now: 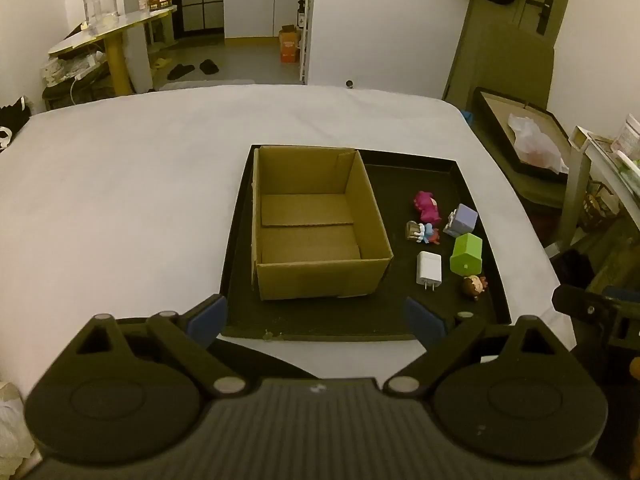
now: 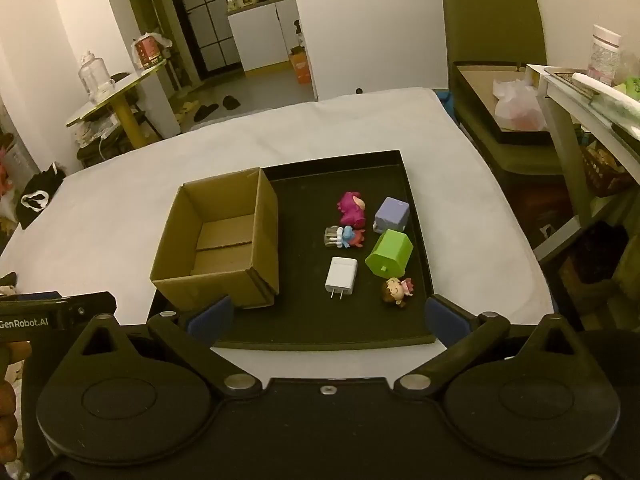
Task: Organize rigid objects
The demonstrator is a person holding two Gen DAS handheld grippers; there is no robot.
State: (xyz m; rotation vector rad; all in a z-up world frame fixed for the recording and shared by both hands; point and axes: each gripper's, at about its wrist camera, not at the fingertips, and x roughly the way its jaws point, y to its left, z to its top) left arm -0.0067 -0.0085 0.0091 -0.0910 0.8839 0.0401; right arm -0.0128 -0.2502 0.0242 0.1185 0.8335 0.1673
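Observation:
An empty open cardboard box (image 1: 316, 220) (image 2: 218, 240) stands on the left part of a black tray (image 1: 460, 312) (image 2: 304, 320). To its right lie a pink figure (image 1: 427, 205) (image 2: 352, 208), a purple cube (image 1: 463, 219) (image 2: 393, 214), a small blue-and-red figure (image 1: 423, 233) (image 2: 346, 237), a green house-shaped block (image 1: 467, 254) (image 2: 390, 258), a white charger plug (image 1: 429, 269) (image 2: 341, 274) and a brown-haired doll head (image 1: 474, 286) (image 2: 397, 291). My left gripper (image 1: 316, 320) is open and empty at the tray's near edge. My right gripper (image 2: 328, 316) is open and empty there too.
The tray sits on a white-covered table (image 1: 120, 184) (image 2: 100, 208). A green chair holding a tray with a plastic bag (image 1: 532, 144) (image 2: 516, 108) stands to the right, beside a shelf (image 2: 592, 92). A round side table (image 1: 108, 32) (image 2: 116, 92) stands far left.

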